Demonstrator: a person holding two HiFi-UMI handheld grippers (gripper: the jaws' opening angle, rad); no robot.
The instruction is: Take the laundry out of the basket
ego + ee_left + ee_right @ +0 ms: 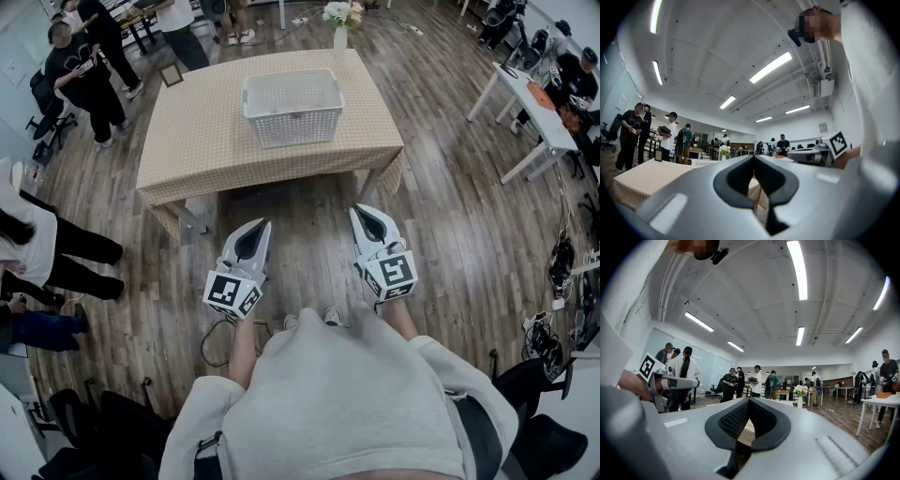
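A white slatted laundry basket [292,108] stands on a table with a beige checked cloth [202,141]. I see no laundry inside it from the head view. Both grippers are held low over the wooden floor, well short of the table's near edge, pointing toward it. My left gripper [255,225] has its jaws together with nothing between them, and its own view [753,157] shows the basket [705,162] beyond the tips. My right gripper [361,211] is likewise shut and empty [749,400].
A vase of flowers [341,23] stands at the table's far edge. Several people [89,66] stand at the far left, another [37,248] close on my left. White desks [530,103] line the right side. Cables and gear [558,272] lie on the floor at right.
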